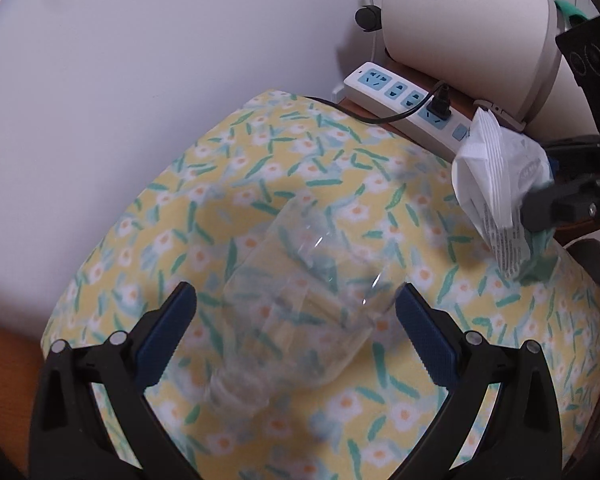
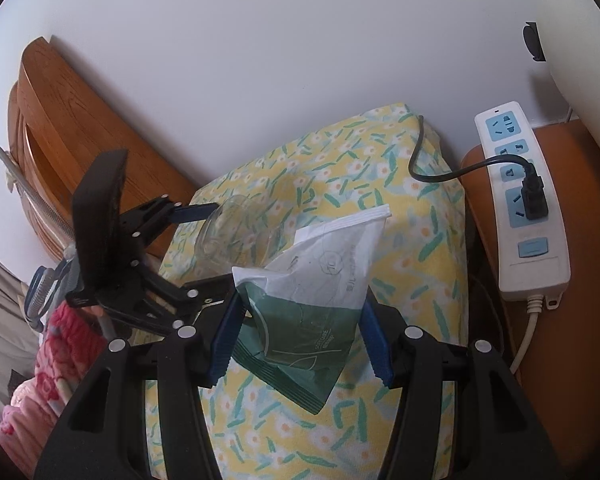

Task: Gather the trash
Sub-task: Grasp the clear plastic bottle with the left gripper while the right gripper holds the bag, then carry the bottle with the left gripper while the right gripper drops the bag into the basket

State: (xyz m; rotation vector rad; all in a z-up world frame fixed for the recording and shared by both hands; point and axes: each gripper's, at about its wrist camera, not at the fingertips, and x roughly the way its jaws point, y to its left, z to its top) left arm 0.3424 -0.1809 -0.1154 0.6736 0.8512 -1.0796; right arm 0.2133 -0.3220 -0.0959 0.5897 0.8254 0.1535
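A clear plastic bottle (image 1: pixel 300 300) lies on its side on a yellow floral cushion (image 1: pixel 300 152). My left gripper (image 1: pixel 295 292) is open and straddles it; a gap shows at its left pad. In the right wrist view the left gripper (image 2: pixel 219 244) reaches in from the left around the bottle (image 2: pixel 235 236). My right gripper (image 2: pixel 302 300) is shut on a white and green plastic packet (image 2: pixel 312 300), whose top sticks up between the blue pads. In the left wrist view the packet (image 1: pixel 488 184) hangs at the right edge in the right gripper (image 1: pixel 528 216).
A white power strip (image 2: pixel 520 208) with a black plug lies on a wooden nightstand (image 2: pixel 560 340) right of the cushion (image 2: pixel 420 280); its black cable crosses the cushion's corner. A white rounded appliance (image 1: pixel 460 28) stands behind it. A wooden headboard (image 2: pixel 71 112) and pink fabric (image 2: pixel 51 360) are at left.
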